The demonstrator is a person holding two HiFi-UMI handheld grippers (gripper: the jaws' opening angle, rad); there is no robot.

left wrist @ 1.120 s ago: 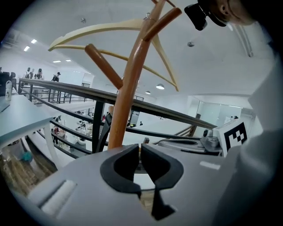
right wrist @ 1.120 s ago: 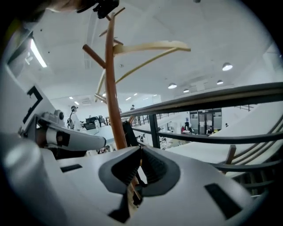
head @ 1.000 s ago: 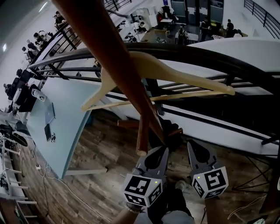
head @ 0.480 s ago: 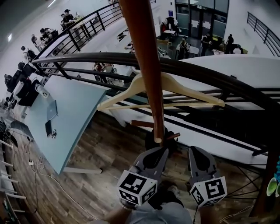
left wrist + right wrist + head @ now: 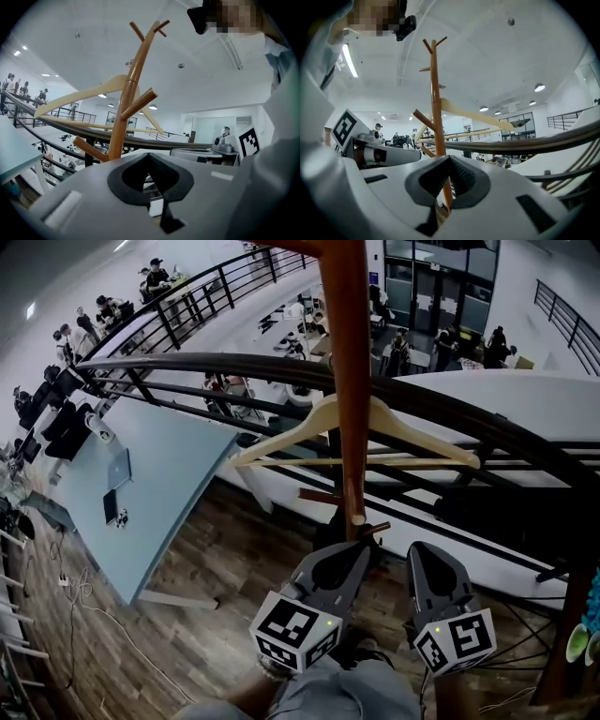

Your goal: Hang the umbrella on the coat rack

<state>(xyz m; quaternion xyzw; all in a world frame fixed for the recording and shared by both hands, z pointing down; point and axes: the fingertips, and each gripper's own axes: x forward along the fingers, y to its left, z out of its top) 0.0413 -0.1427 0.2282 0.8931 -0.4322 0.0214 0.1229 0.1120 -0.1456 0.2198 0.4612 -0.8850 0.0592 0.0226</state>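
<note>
A brown wooden coat rack (image 5: 349, 381) rises straight up in front of me, with short pegs near its lower part. A pale wooden hanger (image 5: 412, 432) hangs on it, in front of the railing. No umbrella shows in any view. My left gripper (image 5: 361, 549) is shut and empty, its tip just under a low peg. To its right, my right gripper (image 5: 427, 554) is also shut and holds nothing. The left gripper view looks up past its closed jaws at the rack (image 5: 125, 108) and hanger (image 5: 79, 93). The right gripper view shows the pole (image 5: 436, 93) behind its closed jaws.
A black curved railing (image 5: 469, 418) runs just behind the rack, with a lower floor and people beyond it. A light blue table (image 5: 150, 493) with a laptop (image 5: 117, 468) stands at the left on the wooden floor (image 5: 216, 568). Cables lie near the table's legs.
The head view has swung, so the rack pole now stands upright at centre instead of slanting from upper left. Both grippers stay shut low in the view, a little closer to the pole.
</note>
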